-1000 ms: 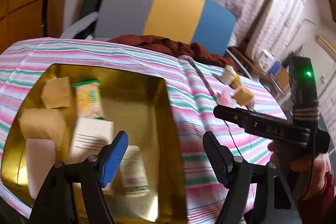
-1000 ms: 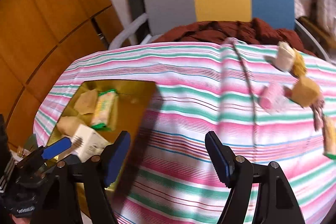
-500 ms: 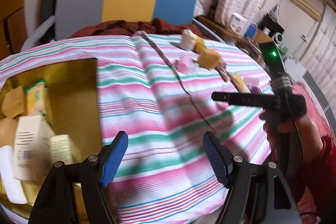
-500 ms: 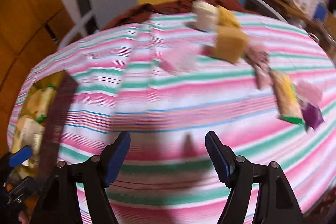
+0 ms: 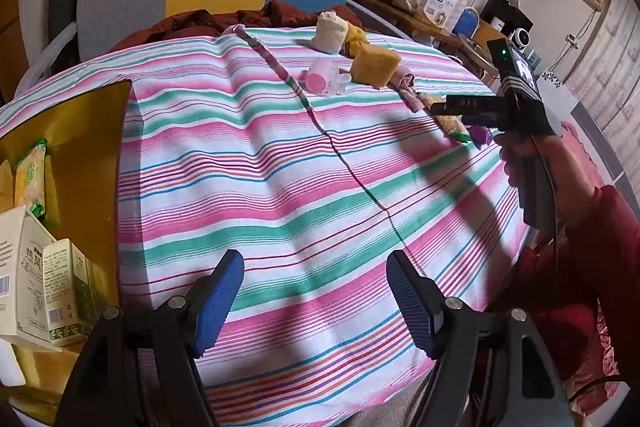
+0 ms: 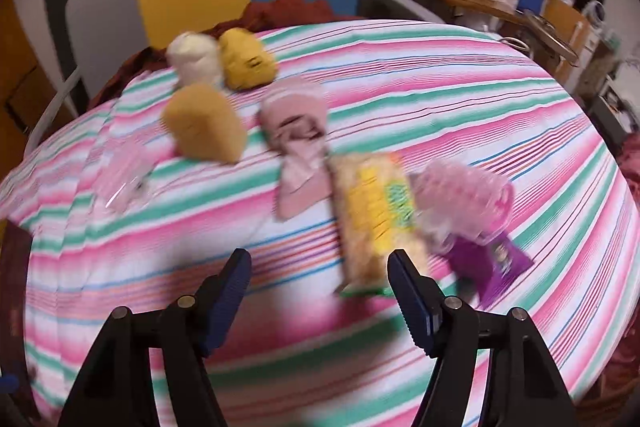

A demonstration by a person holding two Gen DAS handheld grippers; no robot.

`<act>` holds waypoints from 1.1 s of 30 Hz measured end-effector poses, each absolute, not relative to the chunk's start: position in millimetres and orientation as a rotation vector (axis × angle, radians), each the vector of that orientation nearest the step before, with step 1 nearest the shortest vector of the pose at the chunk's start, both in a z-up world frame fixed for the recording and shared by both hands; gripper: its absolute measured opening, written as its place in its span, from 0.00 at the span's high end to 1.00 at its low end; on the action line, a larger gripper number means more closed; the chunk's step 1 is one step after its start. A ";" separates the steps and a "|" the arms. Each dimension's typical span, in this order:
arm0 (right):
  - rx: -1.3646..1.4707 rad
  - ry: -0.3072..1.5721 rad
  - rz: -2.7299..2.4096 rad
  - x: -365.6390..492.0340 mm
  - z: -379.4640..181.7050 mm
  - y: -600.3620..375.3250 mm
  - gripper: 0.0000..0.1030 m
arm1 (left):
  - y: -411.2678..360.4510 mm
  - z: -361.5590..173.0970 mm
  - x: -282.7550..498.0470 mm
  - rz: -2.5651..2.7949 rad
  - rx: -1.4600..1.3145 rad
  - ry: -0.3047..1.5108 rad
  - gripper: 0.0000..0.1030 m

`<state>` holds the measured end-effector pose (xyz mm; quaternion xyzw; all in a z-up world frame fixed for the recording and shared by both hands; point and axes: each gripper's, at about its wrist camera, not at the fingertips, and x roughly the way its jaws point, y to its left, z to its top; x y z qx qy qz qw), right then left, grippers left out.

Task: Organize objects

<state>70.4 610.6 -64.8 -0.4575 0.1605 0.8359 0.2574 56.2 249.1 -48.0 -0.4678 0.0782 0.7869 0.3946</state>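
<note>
A yellow-and-green snack packet [image 6: 374, 215] lies on the striped tablecloth [image 6: 460, 99], just ahead of the right gripper [image 6: 318, 277], whose jaws are closing with nothing between them. Beside it lie a pink sock [image 6: 298, 147], a tan sponge [image 6: 204, 125] and a purple packet [image 6: 496, 263]. The left gripper [image 5: 314, 291] hovers wide open and empty near the gold tray [image 5: 94, 151] holding boxes [image 5: 36, 279].

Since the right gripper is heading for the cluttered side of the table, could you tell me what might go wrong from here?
1. The yellow snack packet lies against the pink folded cloth and the clear pink bag, so the closing, still empty right gripper may pinch a neighbour.
2. The gold tray already looks crowded with boxes.
</note>
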 end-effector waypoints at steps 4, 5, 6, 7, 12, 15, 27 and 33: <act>-1.243 0.454 2.268 60.3 -70.6 627.2 0.36 | 254.5 -51.6 56.5 1.990 -1.200 0.206 0.27; -1.252 0.436 2.259 56.7 -72.7 630.6 0.37 | 255.5 -52.3 56.6 1.988 -1.202 0.210 0.27; -1.254 0.420 2.249 55.6 -74.0 632.3 0.38 | 256.6 -52.7 56.8 1.986 -1.203 0.215 0.27; -1.255 0.405 2.235 53.1 -76.5 636.2 0.38 | 257.7 -52.8 57.0 1.985 -1.202 0.223 0.27; -1.286 0.422 2.210 51.2 -87.8 652.8 0.45 | 265.5 -54.5 53.2 1.989 -1.196 0.251 0.27; -1.294 0.445 2.236 52.5 -86.8 651.2 0.51 | 275.2 -55.9 45.9 1.990 -1.199 0.250 0.27; -1.366 0.486 2.265 47.9 -90.1 634.3 0.47 | 334.5 -52.9 4.7 2.003 -1.161 0.297 0.27; -1.372 0.498 2.281 49.5 -88.5 633.4 0.52 | 379.1 -54.2 -30.6 2.034 -1.139 0.361 0.27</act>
